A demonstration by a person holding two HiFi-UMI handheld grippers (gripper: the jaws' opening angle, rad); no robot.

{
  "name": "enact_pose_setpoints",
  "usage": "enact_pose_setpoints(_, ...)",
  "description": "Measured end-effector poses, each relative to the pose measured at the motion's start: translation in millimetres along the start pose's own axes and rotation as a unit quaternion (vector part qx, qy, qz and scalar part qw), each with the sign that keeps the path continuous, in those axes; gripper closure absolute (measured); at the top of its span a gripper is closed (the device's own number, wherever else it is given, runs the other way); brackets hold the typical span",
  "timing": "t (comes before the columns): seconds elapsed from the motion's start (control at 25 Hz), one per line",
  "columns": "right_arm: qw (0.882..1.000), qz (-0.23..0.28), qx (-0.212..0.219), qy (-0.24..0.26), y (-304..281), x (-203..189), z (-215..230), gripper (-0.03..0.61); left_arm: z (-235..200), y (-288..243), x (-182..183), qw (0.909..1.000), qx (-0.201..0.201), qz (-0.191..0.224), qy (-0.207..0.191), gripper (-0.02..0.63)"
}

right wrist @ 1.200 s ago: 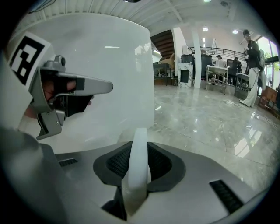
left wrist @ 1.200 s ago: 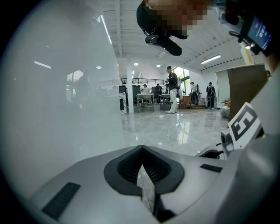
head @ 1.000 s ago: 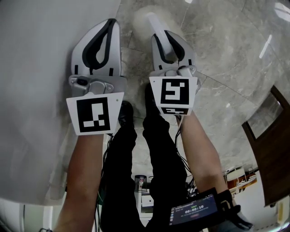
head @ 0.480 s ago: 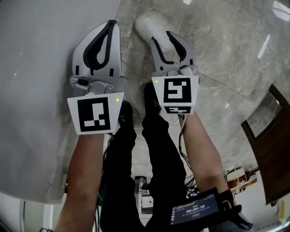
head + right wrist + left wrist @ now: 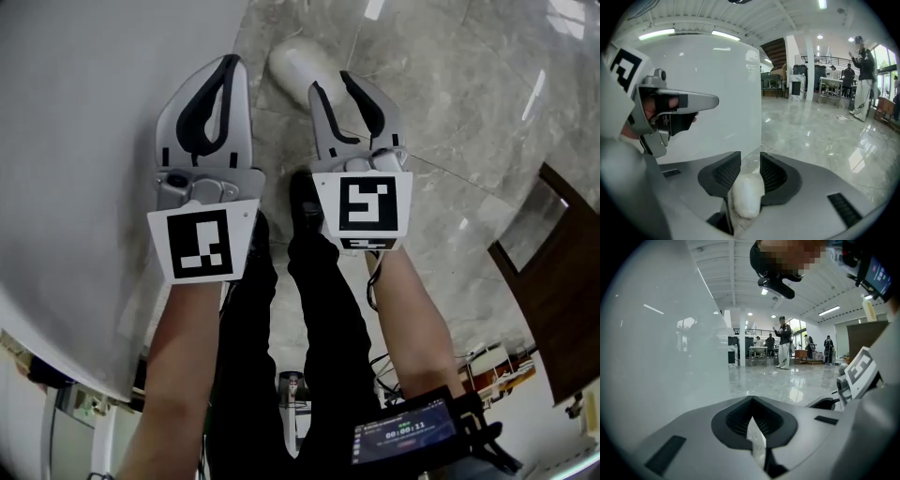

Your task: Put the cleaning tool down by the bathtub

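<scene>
Our left gripper (image 5: 751, 398) is closed, empty; the view from our right gripper (image 5: 750, 159) shows its jaws parted, just narrowing, framing the loose white fluffy cleaning tool (image 5: 746, 194).

Cleaning tool (image 5: 292, 62) — near end hidden behind right gripper (image 5: 335, 82); bathtub (image 5: 84, 141) cut off at left edge.

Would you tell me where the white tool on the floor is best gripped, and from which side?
Probably take the tool across its width, from above: it lies flat on the floor, oblong and rounded, the tub close beside it.
</scene>
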State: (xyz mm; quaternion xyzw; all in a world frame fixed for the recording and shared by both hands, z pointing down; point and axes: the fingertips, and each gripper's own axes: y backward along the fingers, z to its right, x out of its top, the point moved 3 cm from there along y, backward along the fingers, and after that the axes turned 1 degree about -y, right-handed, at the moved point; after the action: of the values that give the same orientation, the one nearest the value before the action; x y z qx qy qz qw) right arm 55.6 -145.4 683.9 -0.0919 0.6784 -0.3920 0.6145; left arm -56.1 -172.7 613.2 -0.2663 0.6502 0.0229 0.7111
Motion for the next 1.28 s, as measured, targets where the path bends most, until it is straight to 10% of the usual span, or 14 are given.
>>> enact_pose_setpoints(0.68, 0.977, 0.192, -0.087, 0.015, 194.7, 277.1, 25.3, 0.563, 6.9, 80.6, 289.7, 0.9934, 0.007, 0.115, -0.001, 0.6)
enact_pose_setpoints(1.28, 0.941, 0.327, -0.081, 0.031, 443.3, 527.2, -53.4, 0.565, -3.4, 258.7, 594.1, 0.9706, 0.025, 0.233, -0.053, 0.6)
